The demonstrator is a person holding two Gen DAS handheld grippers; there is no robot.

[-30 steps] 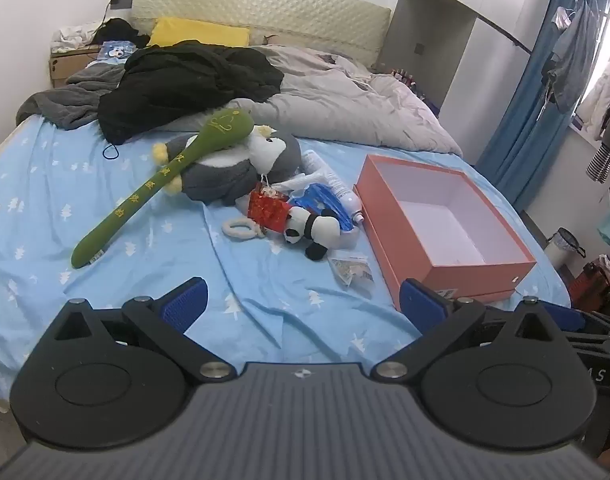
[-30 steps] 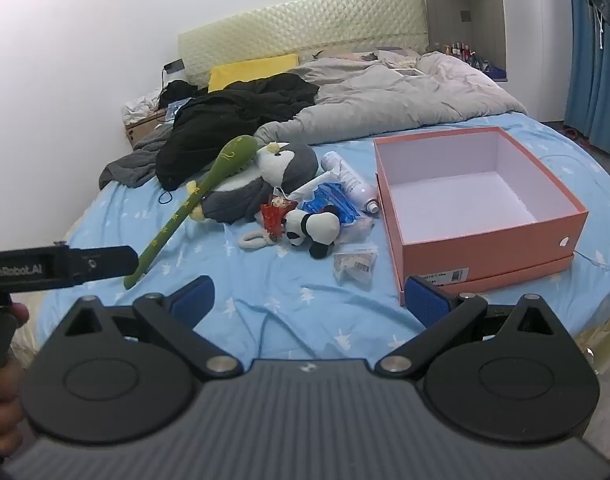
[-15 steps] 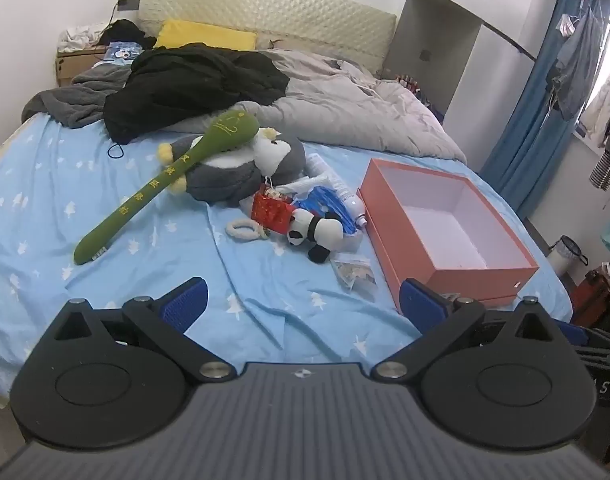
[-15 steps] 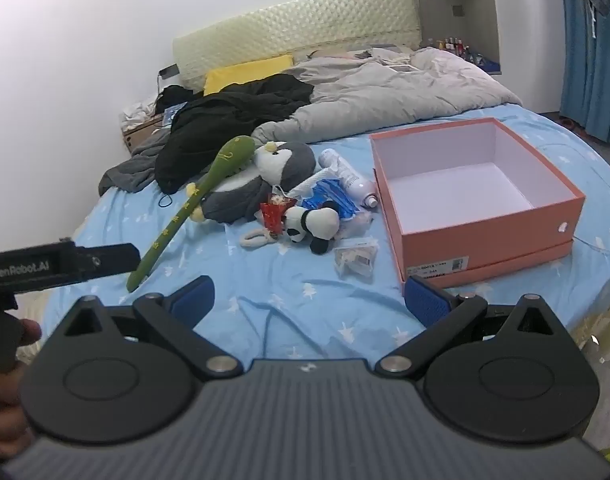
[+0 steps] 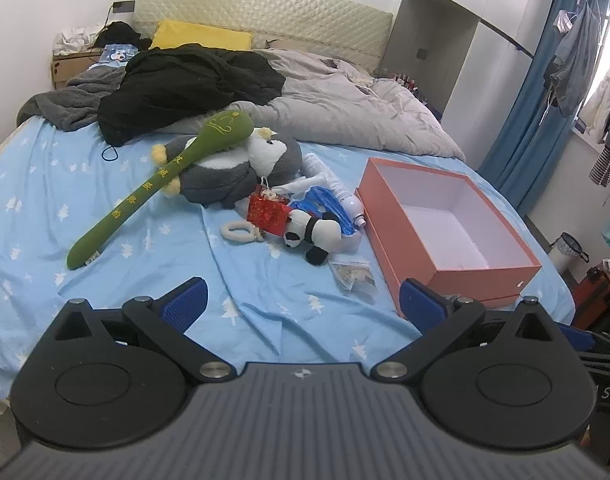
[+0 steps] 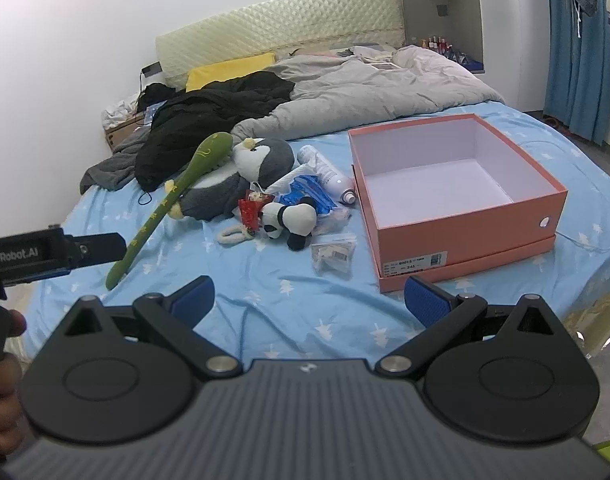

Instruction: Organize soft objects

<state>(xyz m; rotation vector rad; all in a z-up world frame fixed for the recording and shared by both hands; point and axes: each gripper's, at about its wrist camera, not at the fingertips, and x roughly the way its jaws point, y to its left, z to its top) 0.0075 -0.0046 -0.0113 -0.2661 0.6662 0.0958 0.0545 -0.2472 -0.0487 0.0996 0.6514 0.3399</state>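
Note:
A small panda plush (image 5: pixel 313 234) (image 6: pixel 291 220), a grey penguin plush (image 5: pixel 241 166) (image 6: pixel 241 176) and a long green plush stick (image 5: pixel 153 190) (image 6: pixel 165 204) lie mid-bed on the blue sheet. An open, empty pink box (image 5: pixel 445 220) (image 6: pixel 457 196) stands to their right. My left gripper (image 5: pixel 303 304) is open and empty, well short of the toys. My right gripper (image 6: pixel 309 298) is open and empty, near the bed's front edge. The left gripper's body (image 6: pixel 53 252) shows at the left of the right wrist view.
A red pouch (image 5: pixel 267 212), blue packet (image 5: pixel 325 208), white spray bottle (image 5: pixel 333 186), rope ring (image 5: pixel 239 232) and clear bag (image 5: pixel 353 276) lie among the toys. Black clothes (image 5: pixel 185 84) and a grey duvet (image 5: pixel 345 116) cover the far bed. Blue curtains (image 5: pixel 545 92) hang right.
Both grippers have drifted slightly, so the toys and box have shifted a little in each view. Both stay open and empty. Nothing on the bed has moved.

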